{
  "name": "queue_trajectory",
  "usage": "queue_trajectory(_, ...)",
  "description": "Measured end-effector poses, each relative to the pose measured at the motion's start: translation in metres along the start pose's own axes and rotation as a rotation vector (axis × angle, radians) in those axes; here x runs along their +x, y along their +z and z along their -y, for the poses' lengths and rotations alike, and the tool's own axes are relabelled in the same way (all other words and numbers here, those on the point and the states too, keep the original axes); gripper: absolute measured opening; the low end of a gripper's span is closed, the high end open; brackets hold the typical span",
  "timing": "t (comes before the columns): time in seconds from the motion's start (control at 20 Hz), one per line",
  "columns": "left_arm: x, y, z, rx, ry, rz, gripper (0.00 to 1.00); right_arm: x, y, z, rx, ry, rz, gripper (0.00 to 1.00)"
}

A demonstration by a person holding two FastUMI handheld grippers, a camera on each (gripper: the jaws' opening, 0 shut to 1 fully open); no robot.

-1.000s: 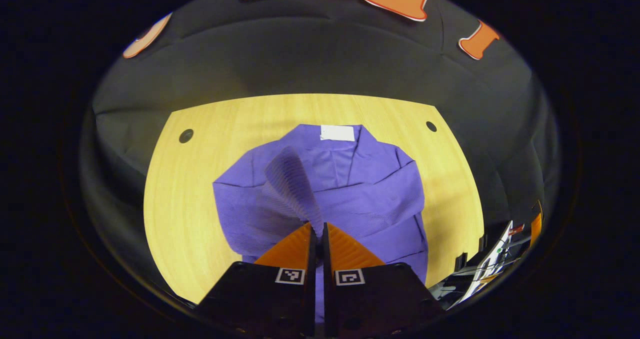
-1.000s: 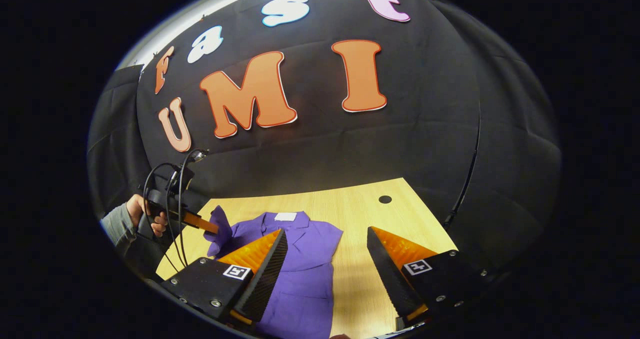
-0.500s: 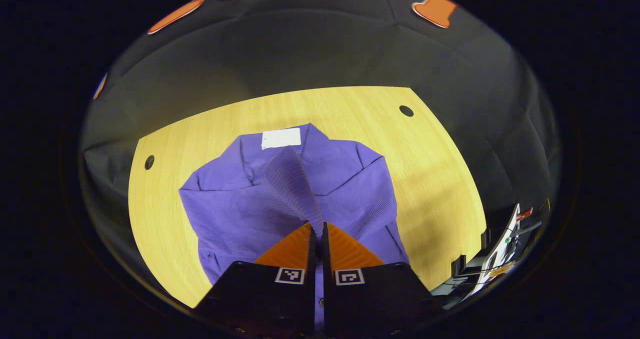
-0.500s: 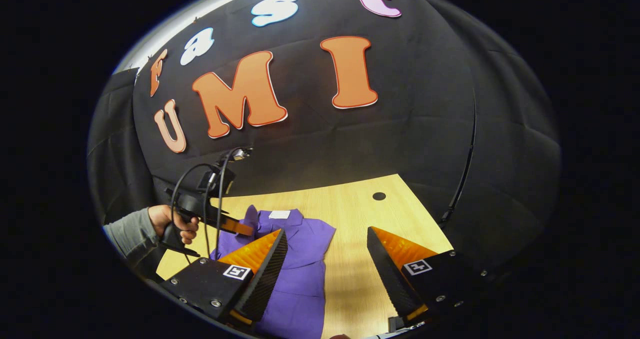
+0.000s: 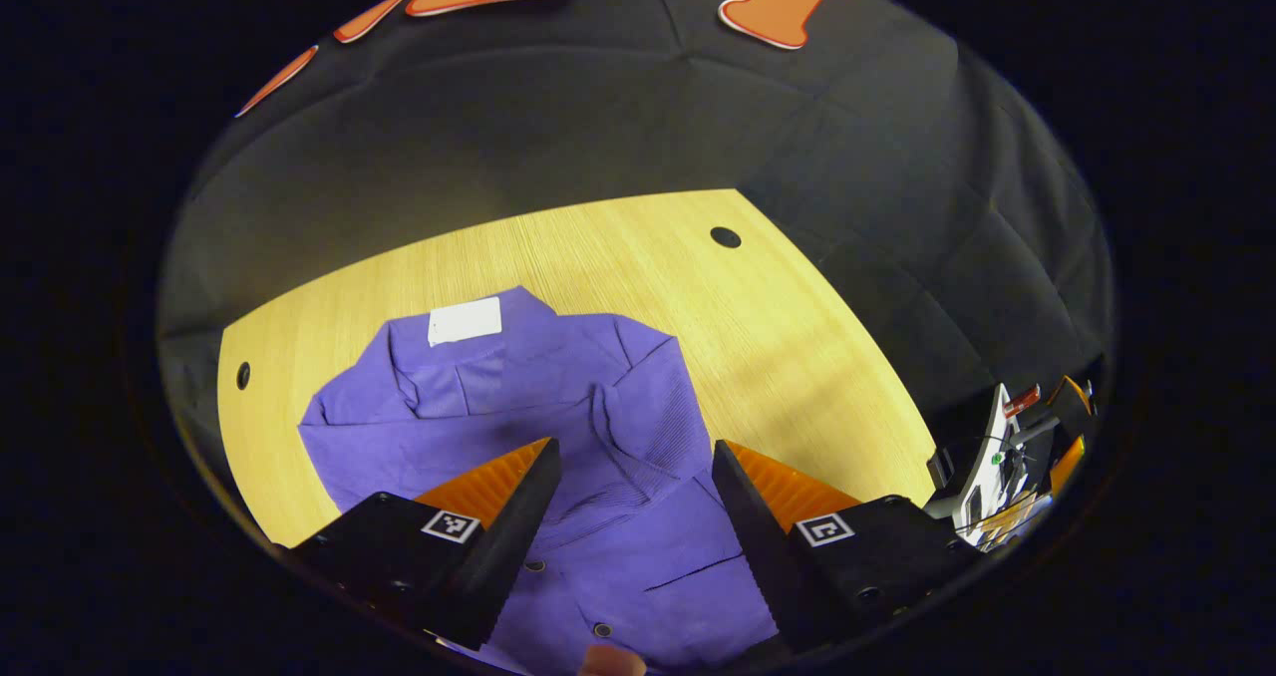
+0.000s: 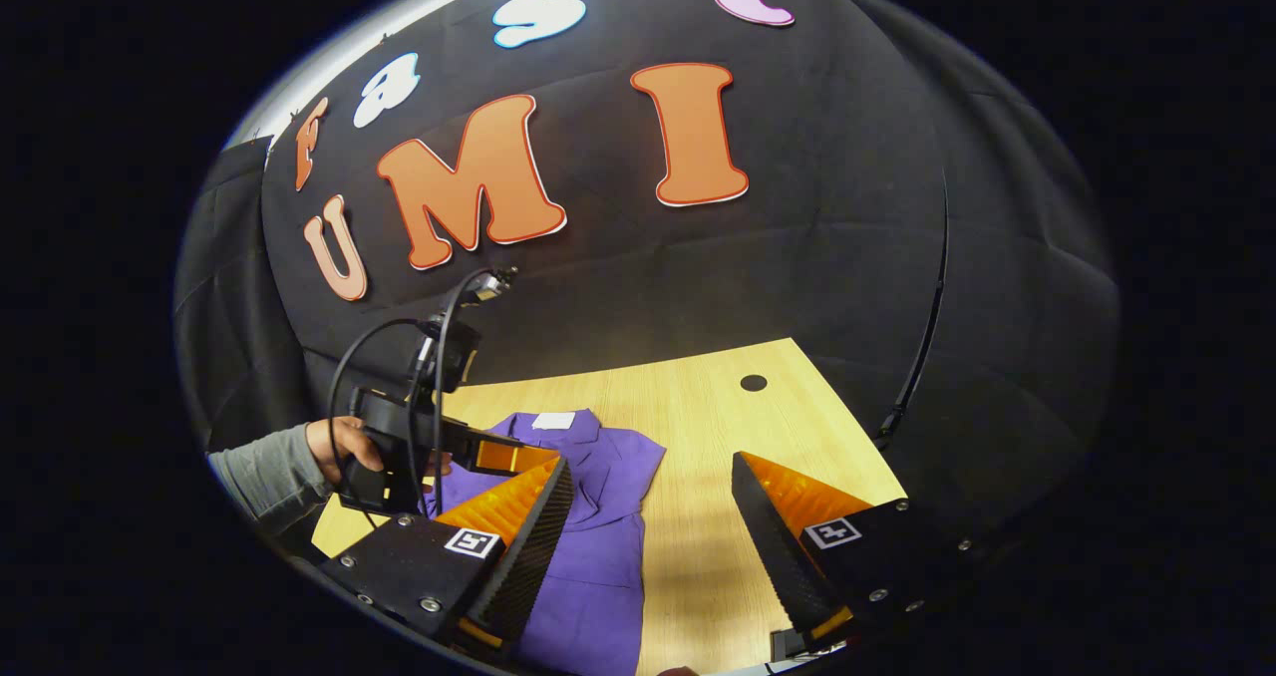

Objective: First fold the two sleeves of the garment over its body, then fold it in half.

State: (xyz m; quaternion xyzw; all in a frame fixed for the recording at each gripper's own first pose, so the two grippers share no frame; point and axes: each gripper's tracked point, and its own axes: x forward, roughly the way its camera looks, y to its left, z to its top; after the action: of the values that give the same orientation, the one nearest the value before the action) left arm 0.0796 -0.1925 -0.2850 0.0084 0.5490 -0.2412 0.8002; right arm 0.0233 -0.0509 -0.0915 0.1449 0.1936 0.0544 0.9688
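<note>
A purple garment [image 5: 478, 427] with a white collar label [image 5: 465, 321] lies flat on the wooden table [image 5: 797, 357]. Both sleeves lie folded across its body, and the cuff of one [image 5: 623, 422] rests just ahead of my left gripper [image 5: 634, 462]. That gripper stands open above the garment's middle and holds nothing. My right gripper [image 6: 653, 477] hovers open over the garment's right edge [image 6: 598, 516] and the bare table beside it. In the right gripper view the left gripper [image 6: 503, 454] shows farther off, held by a hand [image 6: 344, 447] in a grey sleeve.
Round holes sit in the table near its far corners [image 5: 725, 236] [image 5: 243, 375]. Black cloth walls close in the table on all sides. A stand with cables and equipment [image 5: 1007, 457] sits off the table's right edge.
My left gripper carried the sleeve to the right across the garment's body, then opened and let it drop flat. The right gripper stayed open and barely moved.
</note>
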Motion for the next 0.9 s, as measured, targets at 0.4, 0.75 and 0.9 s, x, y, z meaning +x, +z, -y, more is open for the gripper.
queue_trajectory(0.4,-0.091,-0.008,-0.056,0.023,0.140,0.242,0.98,0.016,-0.002,-0.027,-0.031,0.016,0.005,0.95)
queue_trajectory(0.75,-0.186,-0.014,-0.086,-0.005,0.346,0.546,0.99,0.020,0.025,-0.054,-0.127,0.033,0.139,0.95)
queue_trajectory(0.9,-0.226,-0.020,-0.088,-0.031,0.403,0.679,0.99,0.017,0.030,-0.067,-0.176,0.052,0.187,0.95)
